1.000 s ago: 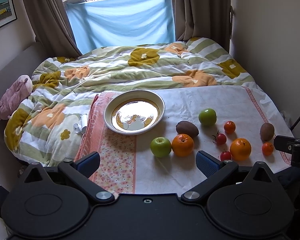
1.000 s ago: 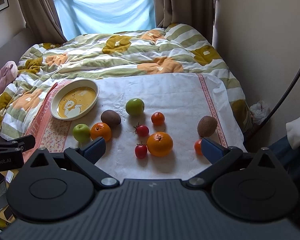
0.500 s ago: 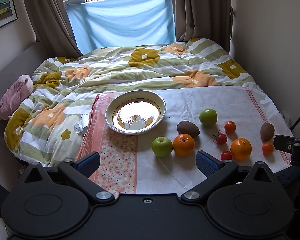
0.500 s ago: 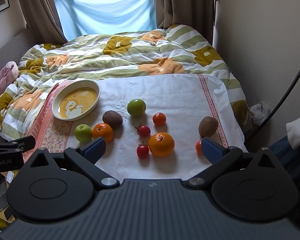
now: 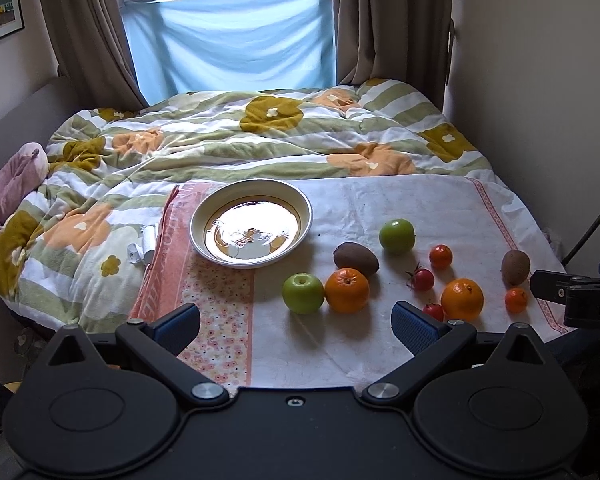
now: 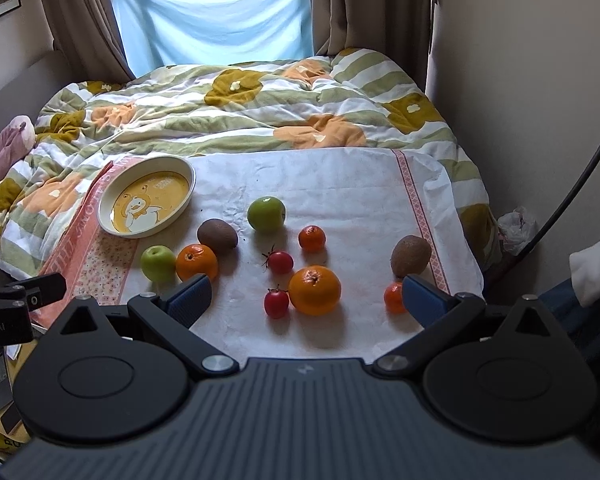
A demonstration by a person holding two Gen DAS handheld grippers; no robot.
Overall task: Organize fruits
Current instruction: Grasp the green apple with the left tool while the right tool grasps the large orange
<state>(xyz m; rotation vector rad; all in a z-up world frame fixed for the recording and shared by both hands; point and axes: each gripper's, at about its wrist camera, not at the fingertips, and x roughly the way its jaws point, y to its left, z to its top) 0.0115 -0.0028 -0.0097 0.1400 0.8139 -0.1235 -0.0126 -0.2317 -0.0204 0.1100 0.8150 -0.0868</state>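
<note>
Both grippers have crept slightly forward; nothing on the bed has shifted. Left gripper (image 5: 296,322) and right gripper (image 6: 306,296) hover spread and empty above the cloth's (image 6: 340,184) near edge. Apples, oranges (image 6: 315,290), kiwis and tomatoes lie loosely scattered with open gaps between. Beyond, the bowl (image 5: 304,216) sits empty at the cloth's left border.

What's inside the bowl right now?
No fruit: the bowl holds only its printed duck picture. In the left wrist view, glare washes out the bowl's base, but the right wrist view shows it clearly.
</note>
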